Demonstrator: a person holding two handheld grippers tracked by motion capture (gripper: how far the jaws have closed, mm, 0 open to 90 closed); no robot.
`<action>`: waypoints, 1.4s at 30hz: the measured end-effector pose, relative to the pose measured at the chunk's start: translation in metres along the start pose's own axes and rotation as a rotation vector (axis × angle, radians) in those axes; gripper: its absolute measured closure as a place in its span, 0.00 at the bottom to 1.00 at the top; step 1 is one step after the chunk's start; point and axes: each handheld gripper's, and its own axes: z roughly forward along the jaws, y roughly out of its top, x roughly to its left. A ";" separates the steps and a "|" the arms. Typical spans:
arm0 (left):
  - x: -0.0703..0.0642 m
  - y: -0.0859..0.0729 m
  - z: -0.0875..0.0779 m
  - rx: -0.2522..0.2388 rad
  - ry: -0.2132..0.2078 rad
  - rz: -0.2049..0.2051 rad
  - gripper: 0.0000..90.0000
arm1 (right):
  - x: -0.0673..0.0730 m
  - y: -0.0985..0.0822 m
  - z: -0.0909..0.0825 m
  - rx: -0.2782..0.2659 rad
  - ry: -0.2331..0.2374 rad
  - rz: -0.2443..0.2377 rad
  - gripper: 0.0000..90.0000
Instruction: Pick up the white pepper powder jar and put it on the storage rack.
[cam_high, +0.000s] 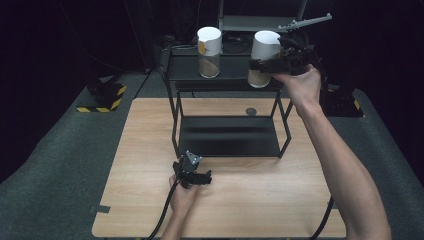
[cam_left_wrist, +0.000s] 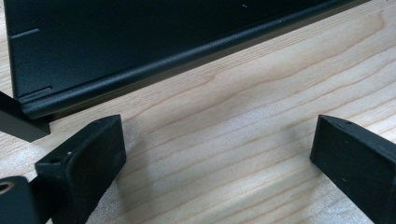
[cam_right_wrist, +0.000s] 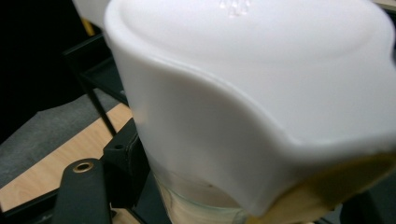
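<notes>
A black two-tier rack stands at the back of the wooden table. On its top shelf stands a glass jar with a white lid. At the shelf's right end a second white-lidded jar leans slightly, with my right gripper shut on its side; whether its base touches the shelf I cannot tell. In the right gripper view the white lid looms close between the jaws. My left gripper rests low over the table before the lower shelf, open with nothing between its jaws.
A small grey disc lies on the table behind the rack's lower shelf. Yellow-and-black striped bases sit on the grey floor at the left and right. A metal stand rises behind the rack.
</notes>
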 end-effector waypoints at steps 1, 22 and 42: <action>0.000 0.000 0.000 0.000 0.000 0.000 0.04 | 0.002 0.002 0.003 0.003 -0.014 0.004 0.33; 0.000 0.000 0.000 0.000 -0.001 0.000 0.04 | 0.006 0.024 0.059 0.036 -0.177 0.114 0.33; 0.000 0.000 0.000 0.000 -0.001 0.000 0.04 | 0.005 0.019 0.067 0.039 -0.176 0.096 0.33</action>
